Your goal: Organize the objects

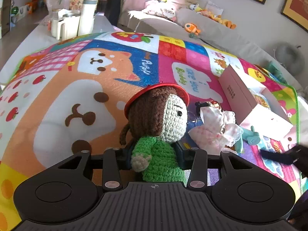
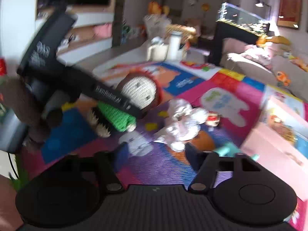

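Note:
My left gripper [image 1: 154,154] is shut on a crocheted doll [image 1: 159,127] with brown hair, red hat and green body, held above the colourful play mat [image 1: 77,88]. The right wrist view, blurred, shows the same doll [image 2: 138,94] held in the left gripper [image 2: 123,104] at the left. My right gripper [image 2: 154,154] is open and empty above the mat [image 2: 154,165], near a small doll in a white frilly dress [image 2: 182,123]. That white-dressed doll [image 1: 217,129] also lies on the mat to the right in the left wrist view, beside a teal toy [image 1: 250,136].
An open pink box [image 1: 256,100] stands on the mat's right side and shows in the right wrist view [image 2: 279,134]. White jug and bottle [image 1: 77,21] stand beyond the mat. A sofa with plush toys [image 1: 192,27] runs along the back.

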Motion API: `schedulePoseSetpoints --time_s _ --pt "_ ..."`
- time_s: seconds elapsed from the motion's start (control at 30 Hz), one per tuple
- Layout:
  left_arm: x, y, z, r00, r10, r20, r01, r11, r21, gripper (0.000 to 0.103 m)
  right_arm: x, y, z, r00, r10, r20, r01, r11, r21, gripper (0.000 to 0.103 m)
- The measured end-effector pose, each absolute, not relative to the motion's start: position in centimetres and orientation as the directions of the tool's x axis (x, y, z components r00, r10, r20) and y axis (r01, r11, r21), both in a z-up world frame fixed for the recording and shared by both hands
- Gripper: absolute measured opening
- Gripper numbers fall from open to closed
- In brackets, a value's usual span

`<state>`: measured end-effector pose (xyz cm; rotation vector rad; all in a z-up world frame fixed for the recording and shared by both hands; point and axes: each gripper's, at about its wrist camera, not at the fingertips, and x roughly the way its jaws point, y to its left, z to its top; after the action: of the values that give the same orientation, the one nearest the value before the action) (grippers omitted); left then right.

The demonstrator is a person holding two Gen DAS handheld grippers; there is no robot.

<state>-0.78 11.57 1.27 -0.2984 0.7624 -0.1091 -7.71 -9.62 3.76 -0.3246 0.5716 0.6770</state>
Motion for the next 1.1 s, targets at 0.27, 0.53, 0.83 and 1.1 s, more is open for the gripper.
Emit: schedulePoseSetpoints --time_s 0.27,0.53,0.83,1.1 --pt "-1.2 11.3 1.0 0.739 -0.191 -0.646 -0.016 0.954 -0.301 0.046 -1.2 -15.2 3.7 0.791 0.148 -0.594 -0.131 0.989 0.072 0.090" --pt "-1.2 11.3 1.0 0.740 -0.189 -0.645 -0.016 0.954 -0.298 0.046 2.5 -12.0 0.2 0.718 0.095 -0.690 -0.104 0.994 0.029 0.076" --pt "-4.7 10.1 2.2 0.696 -0.289 -0.657 0.132 0.951 -0.280 0.045 -5.0 -15.9 4.2 0.735 0.197 -0.649 -0.310 0.948 -0.063 0.036" --pt "-6.1 7.1 8.3 0.756 -0.350 -0.553 0.242 0.935 -0.261 0.045 -8.2 -23.0 5.9 0.793 0.218 -0.570 -0.222 0.973 0.063 0.064"
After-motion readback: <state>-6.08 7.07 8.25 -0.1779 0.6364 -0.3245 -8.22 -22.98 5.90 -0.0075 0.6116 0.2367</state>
